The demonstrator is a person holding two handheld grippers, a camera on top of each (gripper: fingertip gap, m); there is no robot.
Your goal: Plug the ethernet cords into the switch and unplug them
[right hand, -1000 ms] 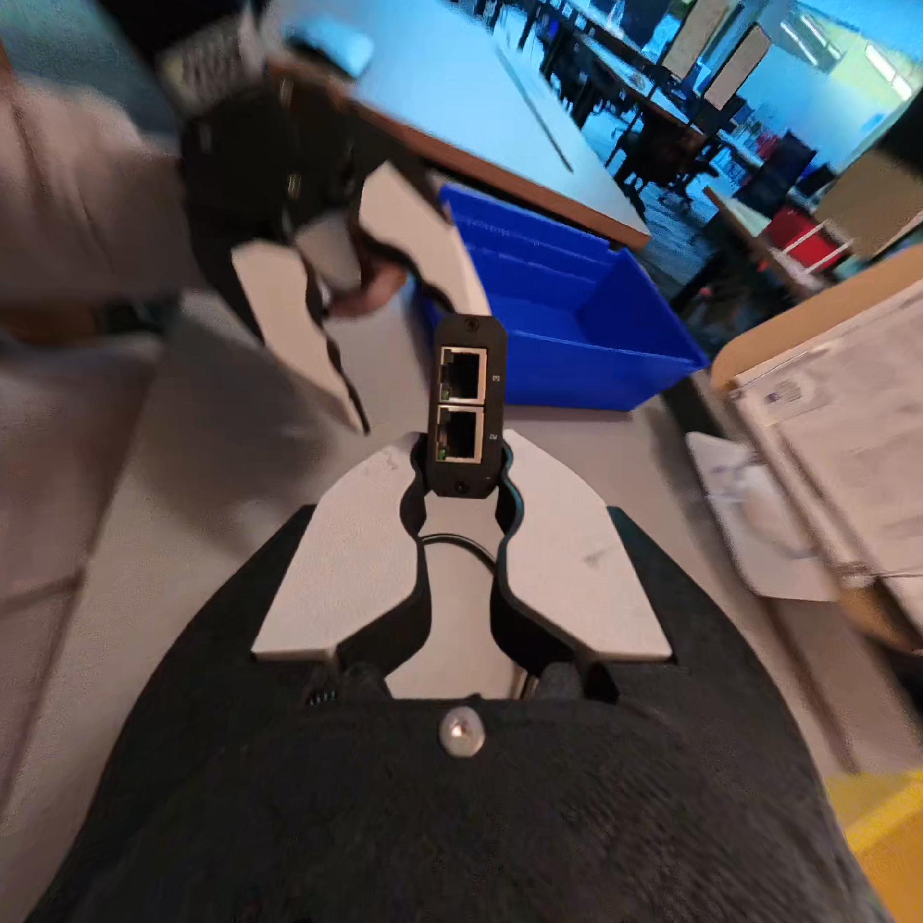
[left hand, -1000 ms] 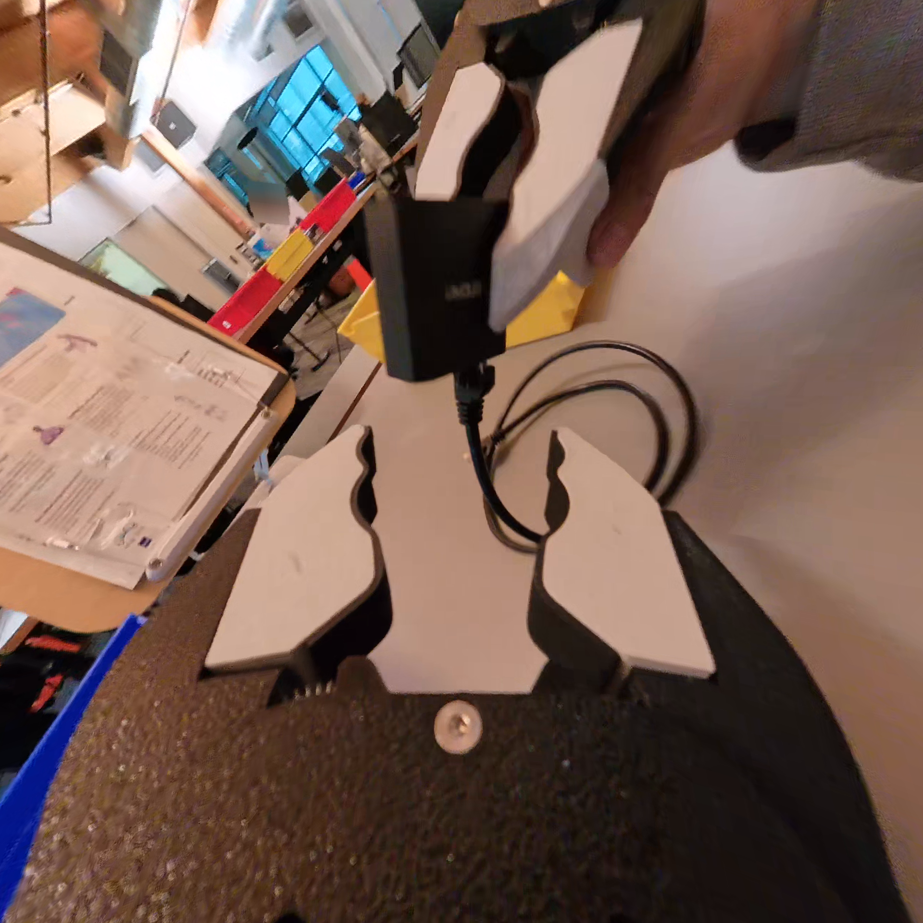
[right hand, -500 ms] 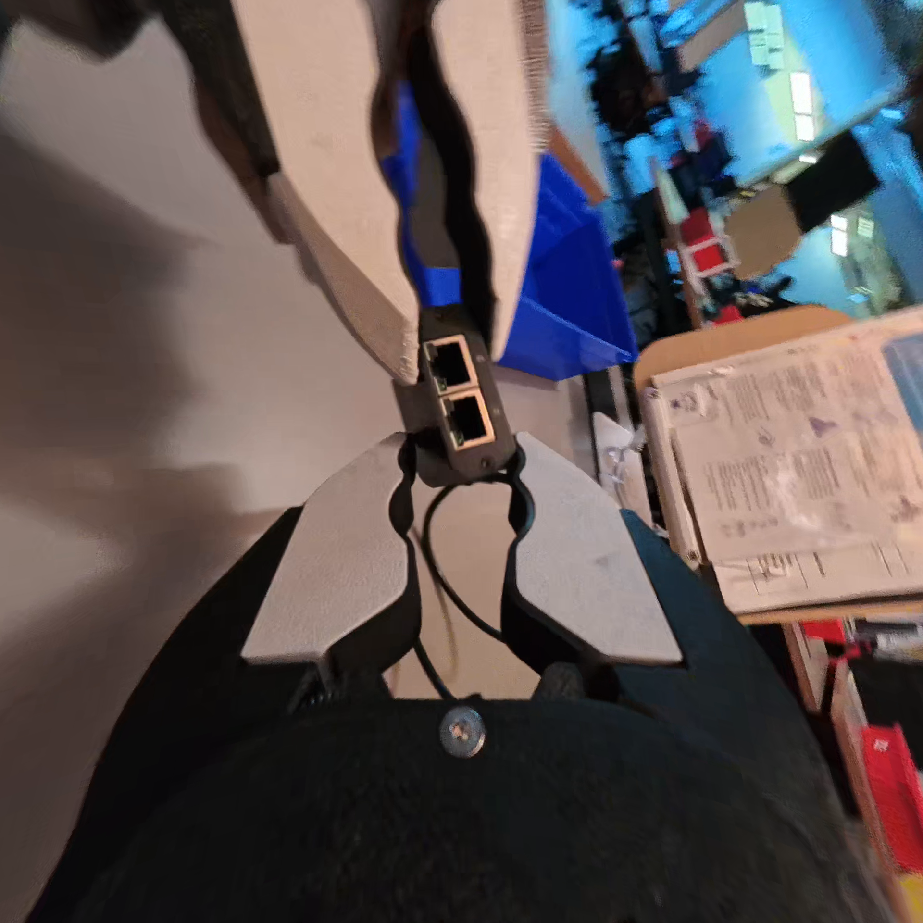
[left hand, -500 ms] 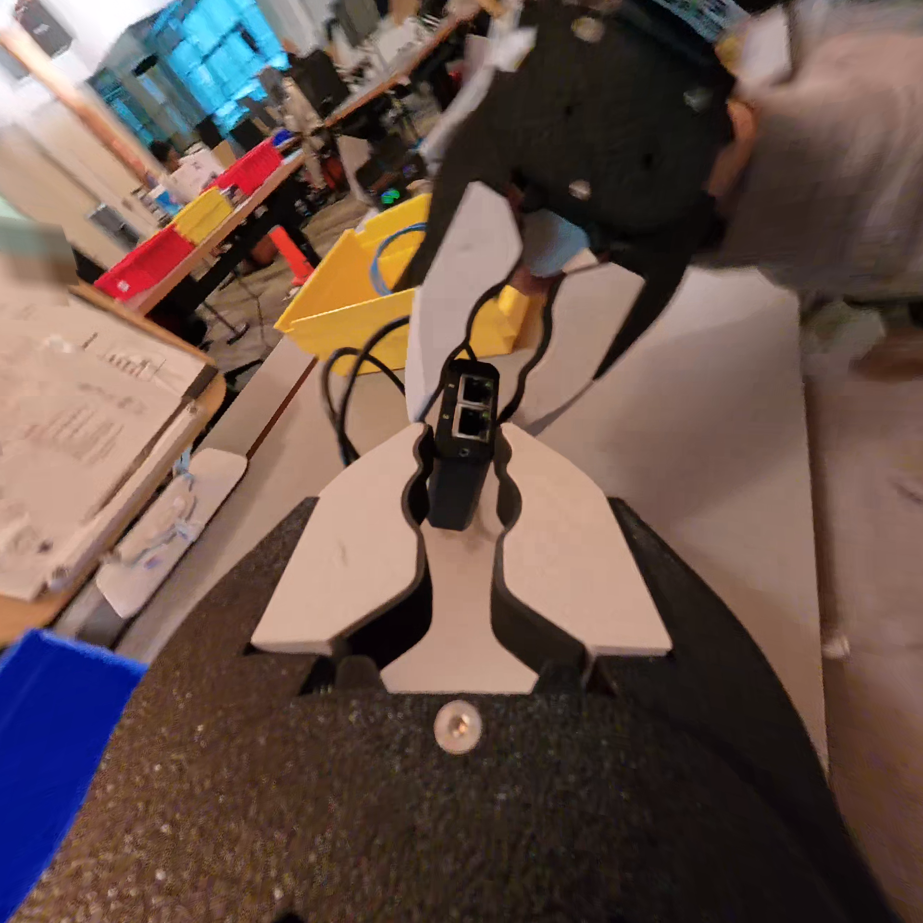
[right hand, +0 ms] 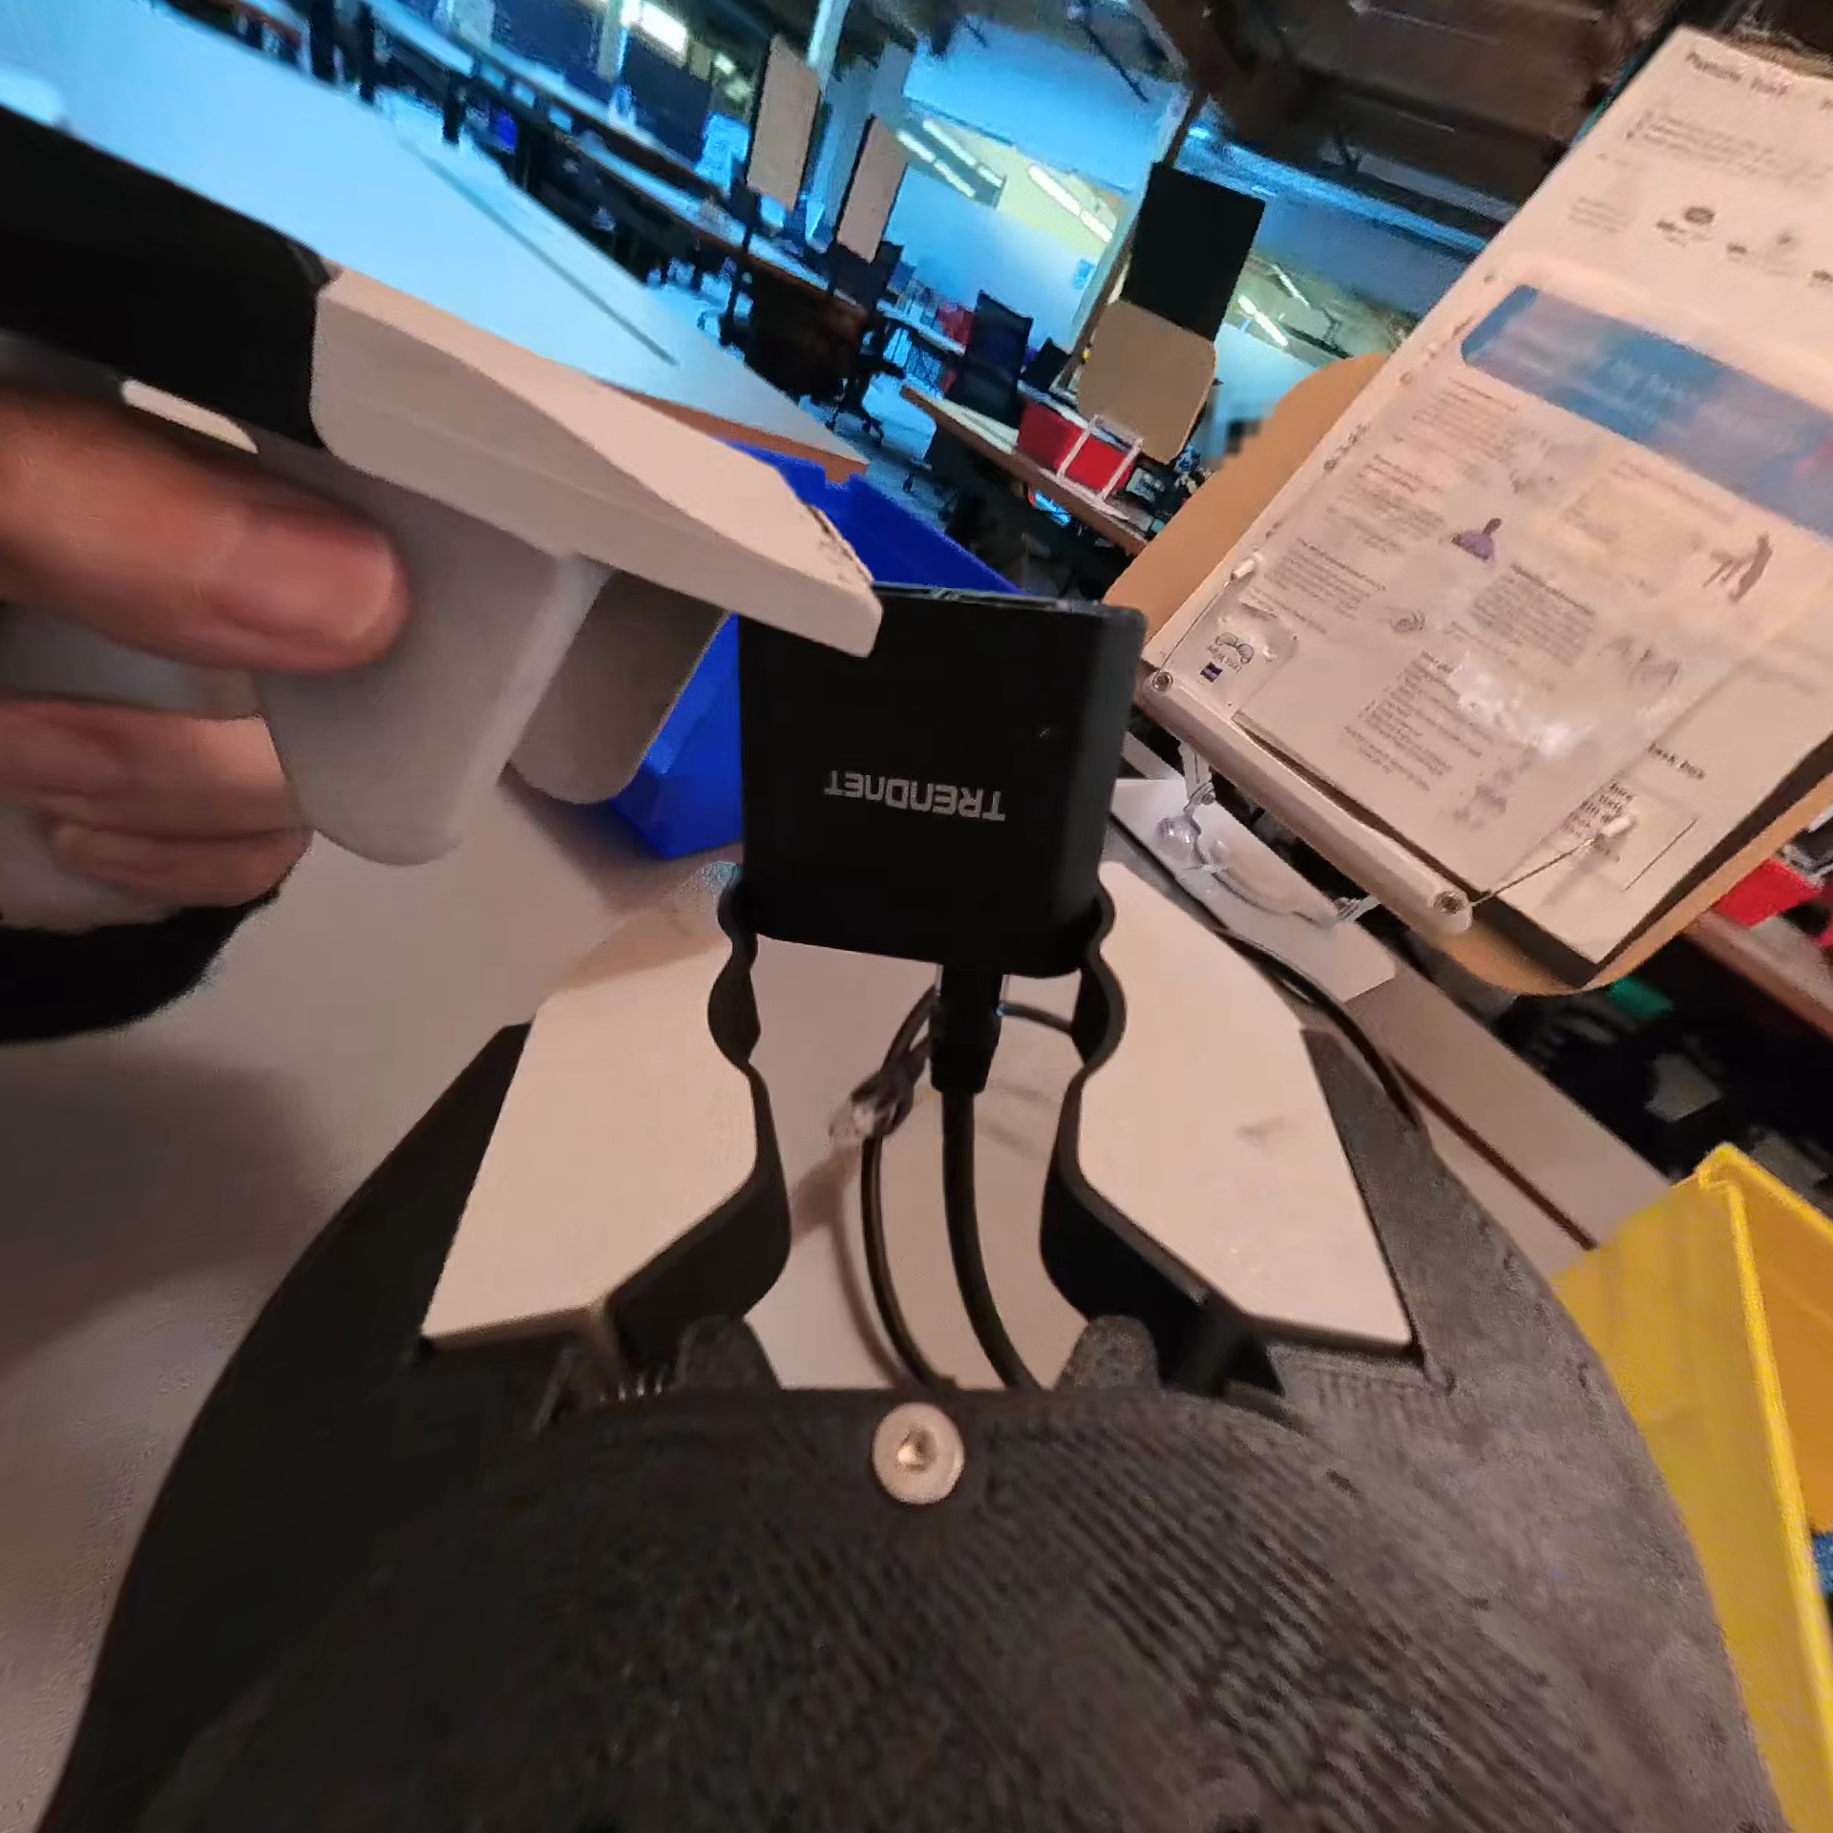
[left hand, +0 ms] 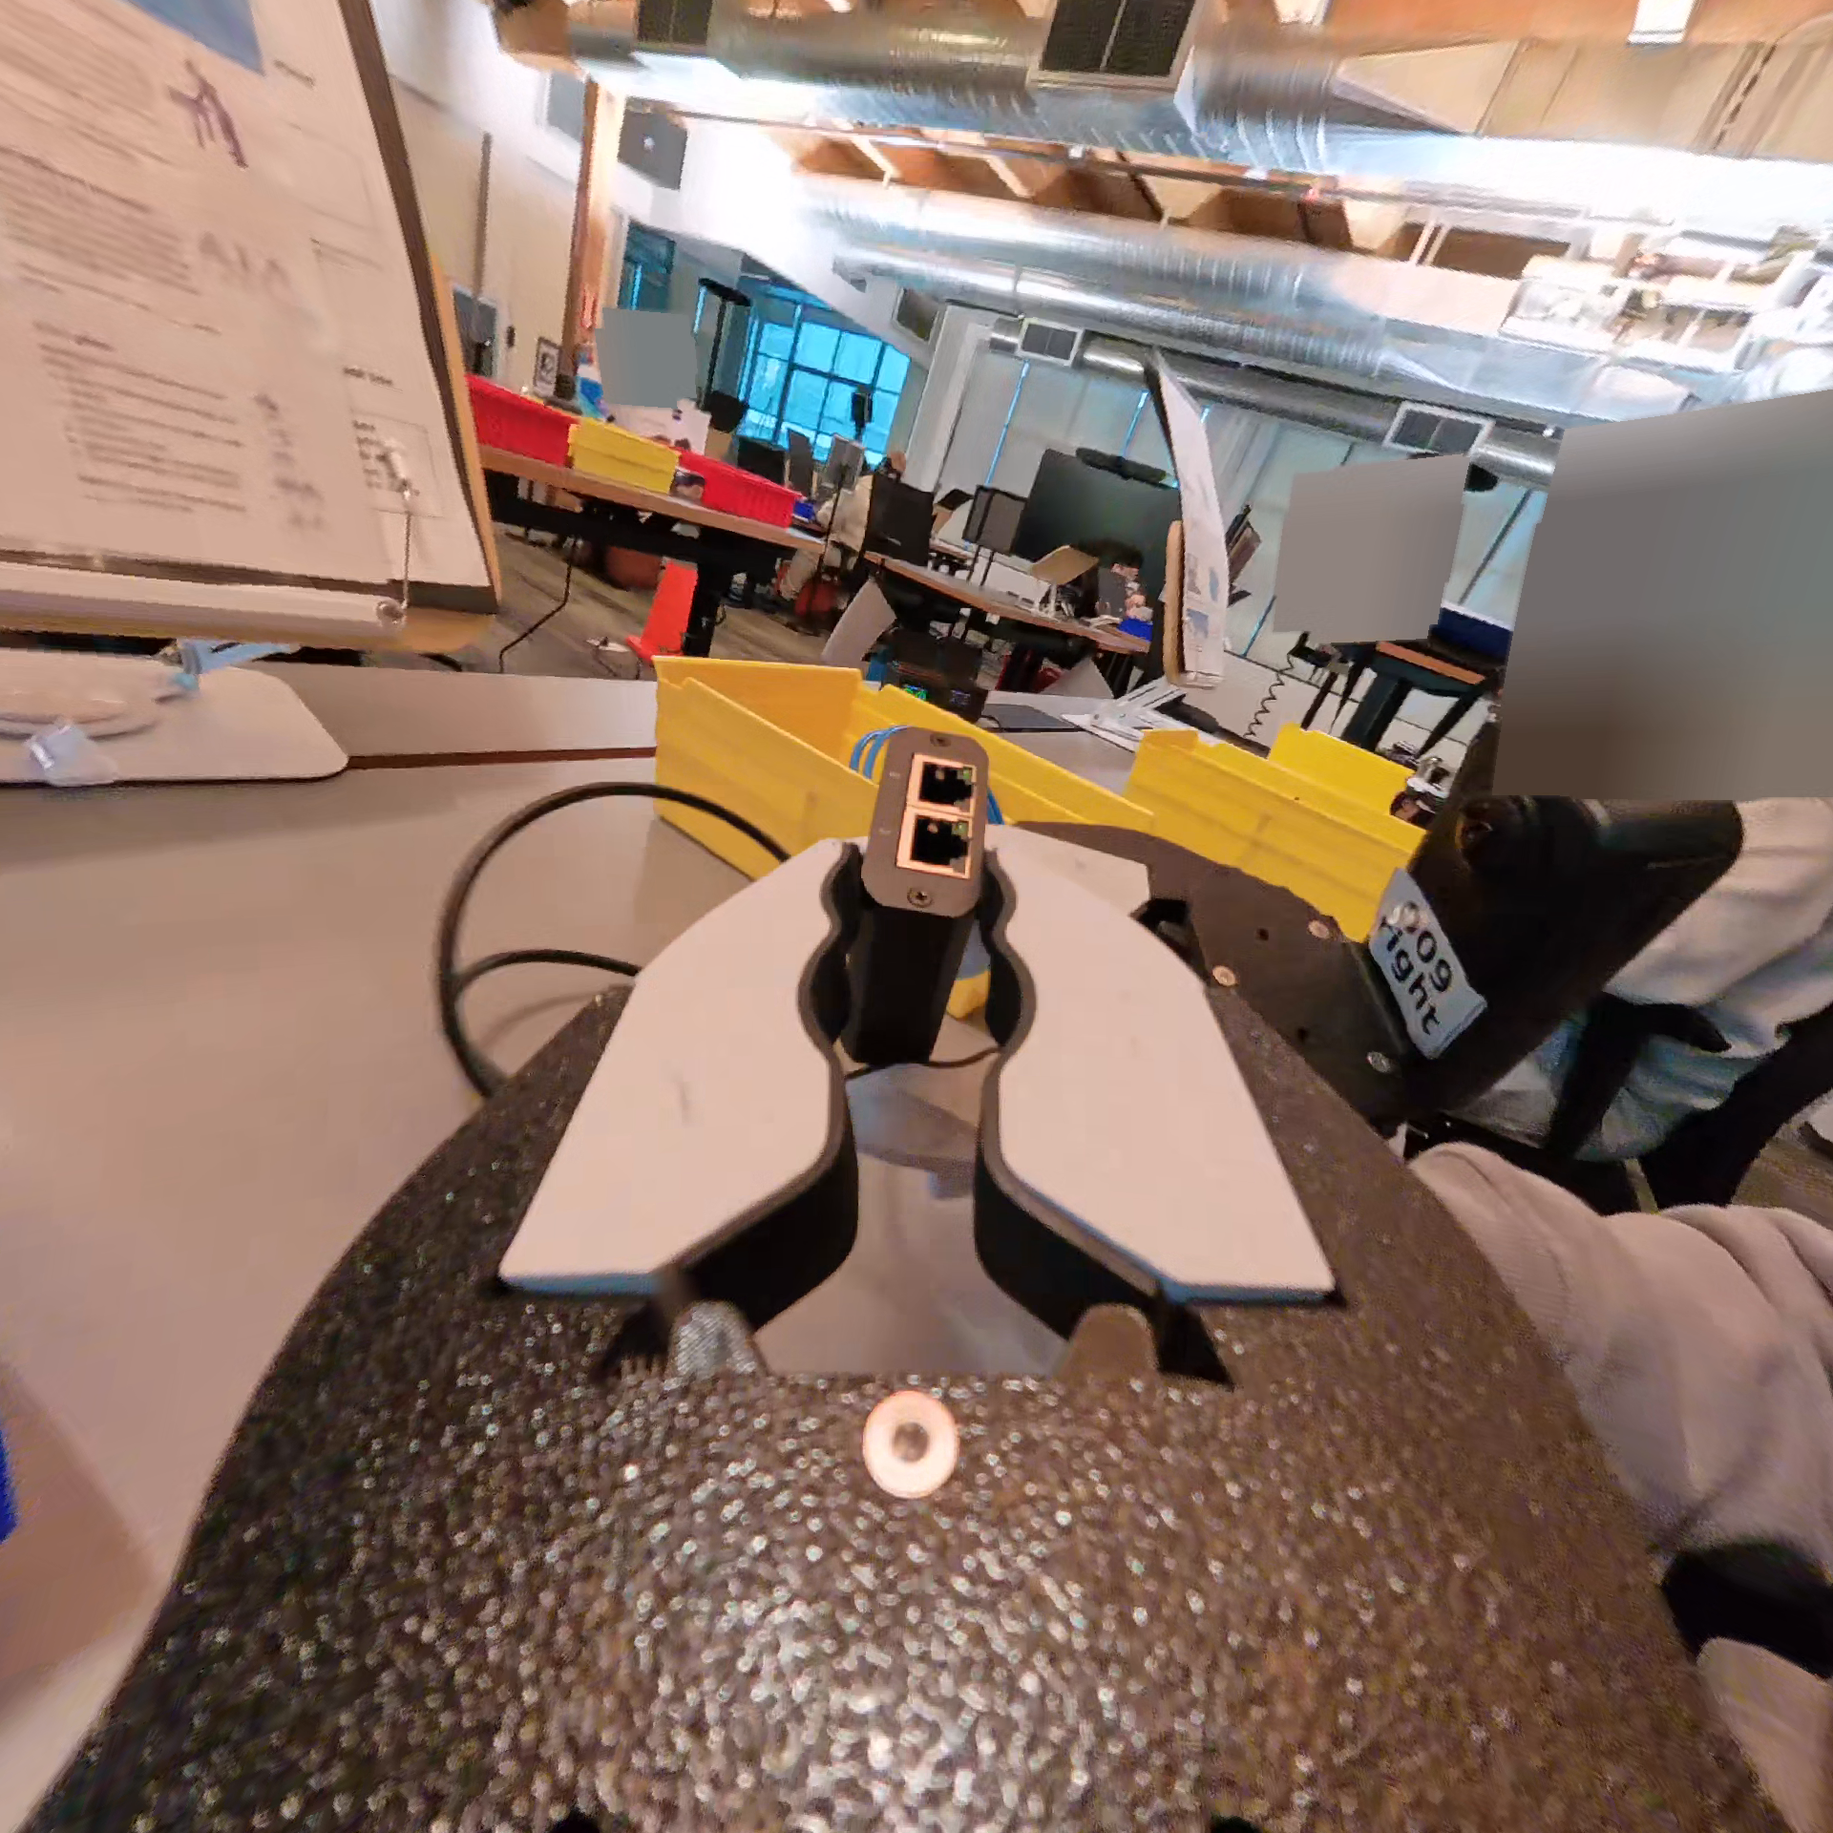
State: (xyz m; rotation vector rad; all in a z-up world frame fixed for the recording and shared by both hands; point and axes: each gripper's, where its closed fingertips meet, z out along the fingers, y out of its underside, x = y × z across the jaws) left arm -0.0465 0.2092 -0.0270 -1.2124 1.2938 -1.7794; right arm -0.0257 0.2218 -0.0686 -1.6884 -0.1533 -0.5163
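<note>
Your left gripper (left hand: 927, 873), open and empty a second ago, now clamps the black switch (left hand: 898, 982) above the counter (left hand: 198, 992), while your right gripper (right hand: 917, 922), part-spread, pinches its cabled end, leaving both empty ports (left hand: 932, 843) free for plugging.

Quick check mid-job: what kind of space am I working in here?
Likely an open workshop or lab office: exposed silver ceiling ducts, rows of long worktables, yellow plastic parts bins.

Open workshop: ducts (left hand: 992, 228), benches (left hand: 635, 496) (parts bins (left hand: 754, 734)).
</note>
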